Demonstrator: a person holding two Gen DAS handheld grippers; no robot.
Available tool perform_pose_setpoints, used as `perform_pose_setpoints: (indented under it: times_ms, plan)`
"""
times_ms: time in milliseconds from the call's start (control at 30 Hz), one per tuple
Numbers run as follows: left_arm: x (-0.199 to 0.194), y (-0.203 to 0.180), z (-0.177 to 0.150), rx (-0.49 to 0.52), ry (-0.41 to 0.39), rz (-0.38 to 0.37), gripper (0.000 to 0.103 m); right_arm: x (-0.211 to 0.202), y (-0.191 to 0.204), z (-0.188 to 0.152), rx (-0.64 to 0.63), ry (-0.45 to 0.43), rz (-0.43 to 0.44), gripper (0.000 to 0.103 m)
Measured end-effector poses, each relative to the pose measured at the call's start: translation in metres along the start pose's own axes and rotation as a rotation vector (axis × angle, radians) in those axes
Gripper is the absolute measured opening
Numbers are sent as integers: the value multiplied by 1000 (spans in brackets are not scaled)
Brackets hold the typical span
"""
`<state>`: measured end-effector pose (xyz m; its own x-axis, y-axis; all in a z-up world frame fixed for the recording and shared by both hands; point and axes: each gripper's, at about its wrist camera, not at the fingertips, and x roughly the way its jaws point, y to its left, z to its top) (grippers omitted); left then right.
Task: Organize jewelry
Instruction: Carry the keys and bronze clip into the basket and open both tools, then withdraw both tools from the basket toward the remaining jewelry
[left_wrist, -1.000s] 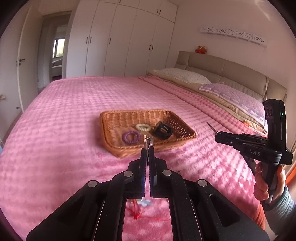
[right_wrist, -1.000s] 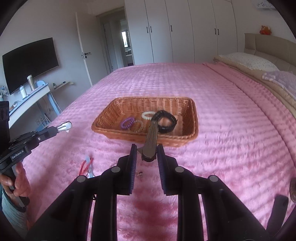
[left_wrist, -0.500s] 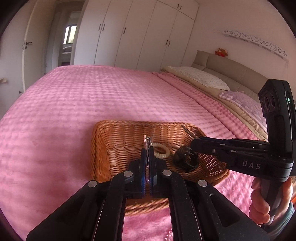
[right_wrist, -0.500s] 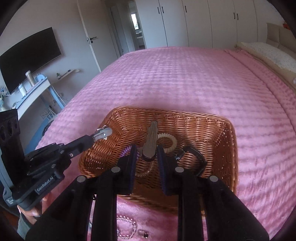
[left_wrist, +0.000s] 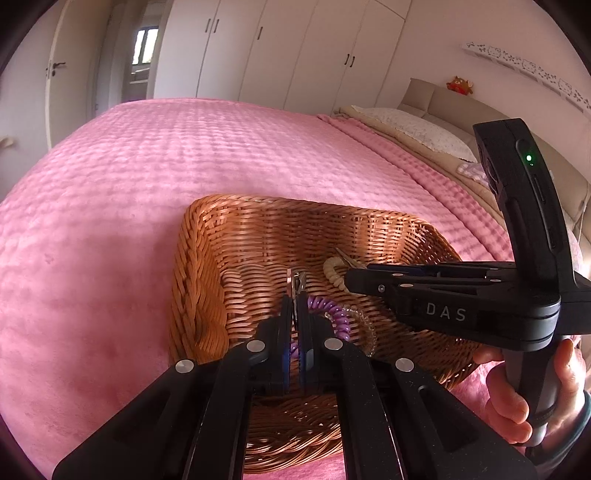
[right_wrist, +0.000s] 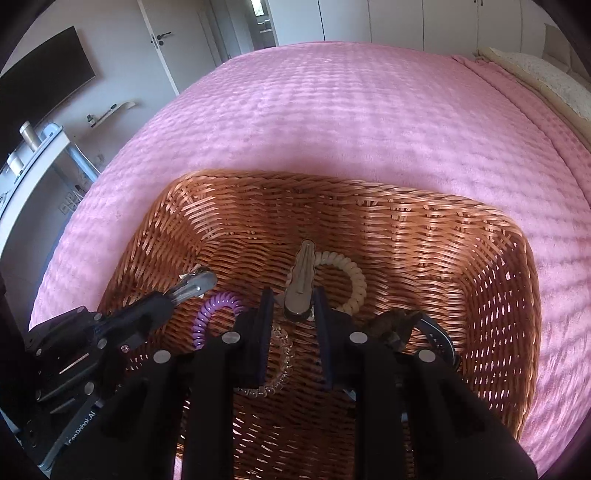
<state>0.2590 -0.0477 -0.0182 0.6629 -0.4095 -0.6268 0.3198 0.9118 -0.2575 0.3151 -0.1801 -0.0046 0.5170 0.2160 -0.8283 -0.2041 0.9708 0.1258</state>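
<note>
The pink quilted bedspread (right_wrist: 369, 110) that filled both views a second ago has given way to the brown woven wicker basket (right_wrist: 491, 280), now large beneath both grippers, which have come in over it. The right gripper (right_wrist: 293, 306) pinches a beige metal hair clip (right_wrist: 302, 280) and the left gripper (left_wrist: 294, 312), fingers pressed together, pinches a small silver clip (left_wrist: 295, 282) I cannot identify, both over the basket floor. At twelve o'clock lies a cream spiral hair tie (right_wrist: 354, 280), at nine a purple spiral hair tie (right_wrist: 210, 310), while a clear beaded bracelet (right_wrist: 280, 373) and a dark band (right_wrist: 436, 332) at three are partly hidden behind the right gripper's fingers.
</note>
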Motion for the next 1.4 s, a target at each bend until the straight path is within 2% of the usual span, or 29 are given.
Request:
perform_pose_setpoints:
  times_ms: [100,233,433,500,533,567,767,1033,1200,1400]
  plan:
    - [-1,1,0,-11,3,-2,2,0,-2,0,10,7,9,20]
    - [-11,1,0,-23,-15,-32,22,-9,-8,-3,31,-3,23,22]
    - [-39,-2,1,-36,-60,-79,33,-32,-7,-13,32,-24,32,24]
    - [-54,-7,0,-25,-80,-89,36,-45,-5,-19,31,-44,42,32]
    - [-62,-10,-2,-21,-90,-95,37,-54,-3,-22,29,-61,46,42]
    - [-71,-12,-3,-17,-100,-101,38,-63,-2,-26,26,-80,55,48]
    - [-129,-20,-19,13,-155,-103,44,-116,14,-56,-6,-169,127,48]
    - [-191,-18,-48,14,-196,-74,46,-149,40,-108,-65,-217,99,48]
    - [-200,-17,-75,6,-164,-52,47,-150,47,-139,-56,-197,125,48]
    - [-184,-8,-115,-33,-77,-42,47,-135,49,-175,-15,-145,161,48]
